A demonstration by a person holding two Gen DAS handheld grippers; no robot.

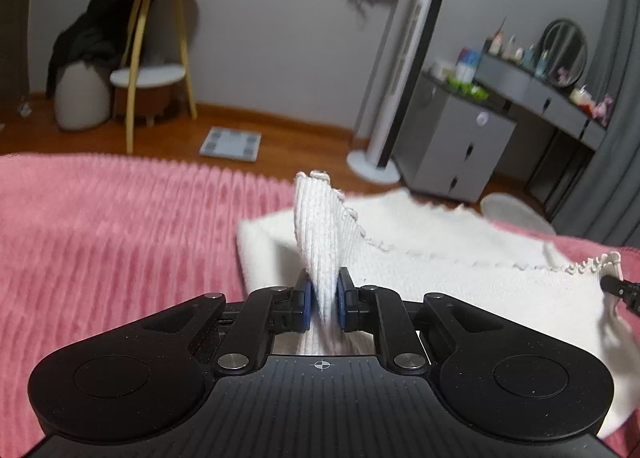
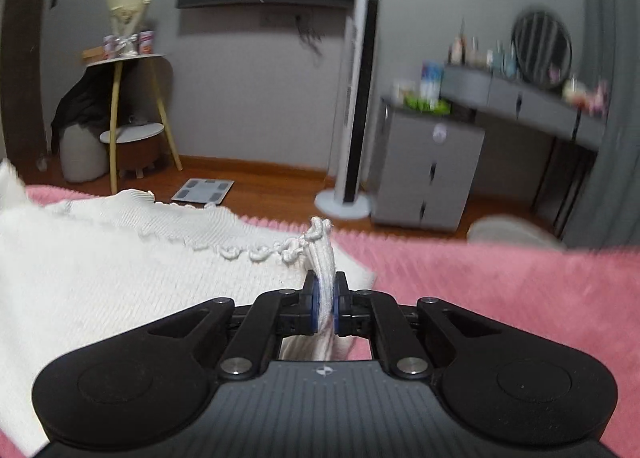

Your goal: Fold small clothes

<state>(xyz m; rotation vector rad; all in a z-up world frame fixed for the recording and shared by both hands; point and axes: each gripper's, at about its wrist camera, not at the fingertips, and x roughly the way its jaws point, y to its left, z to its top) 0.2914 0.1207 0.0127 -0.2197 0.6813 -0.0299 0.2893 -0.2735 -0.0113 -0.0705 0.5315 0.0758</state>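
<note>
Both sets of fingers are pinching fabric right now: your left gripper [image 1: 324,304] is clamped on a bunched corner of the white ribbed knit garment [image 1: 440,278], and your right gripper [image 2: 326,308] is squeezed tight on the other scalloped-edge corner. In the left view, your right gripper's tip peeks in at 3 o'clock. The garment lies spread on the pink ribbed blanket [image 1: 120,238], its frilly hem running between your two grips. It looks light, soft and floppy, so I'd expect it to sag in the middle when lifted. Those hem corners seem like the best hold. Keep the edge taut so the fold lands straight.
</note>
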